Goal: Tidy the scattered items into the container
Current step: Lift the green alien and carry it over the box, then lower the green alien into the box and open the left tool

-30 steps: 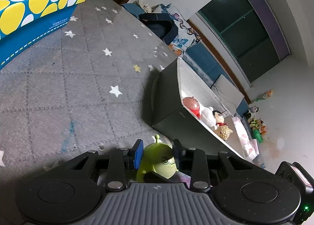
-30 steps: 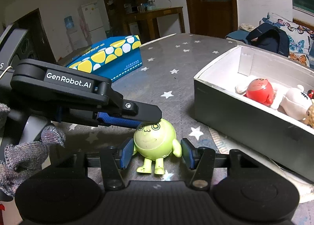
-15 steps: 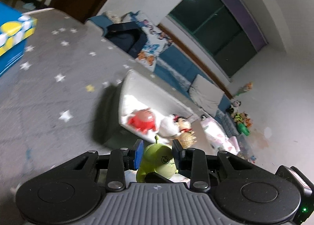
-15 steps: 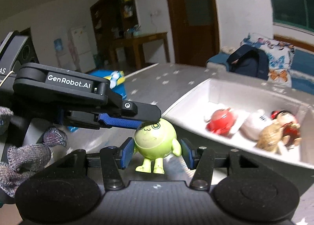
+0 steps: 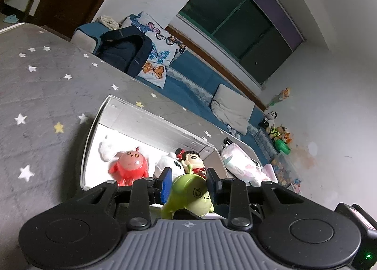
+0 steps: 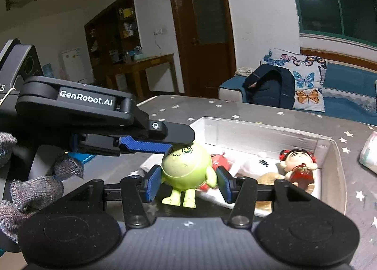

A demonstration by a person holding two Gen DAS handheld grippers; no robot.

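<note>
Grey star-print cloth covers the work surface; dim living room behind, sofa and dark window beyond; white container sits on the cloth, already holding a red figure, a white plush and a small doll.

Step in hand, as I judge it: carrying the green round toy to the container; it hangs above the near rim, not yet inside.

Both tools on one toy; my left gripper pinches it from the top, blue pads against its sides, clamped; my right gripper brackets the body lower down, left pad touching, right pad by the toy's arm, so I read it as clamped on the toy too.

Next move calls for travel forward over the open floor near the red figure, lowering, then both sets of jaws parting; risk is the toy landing on the rim.
</note>
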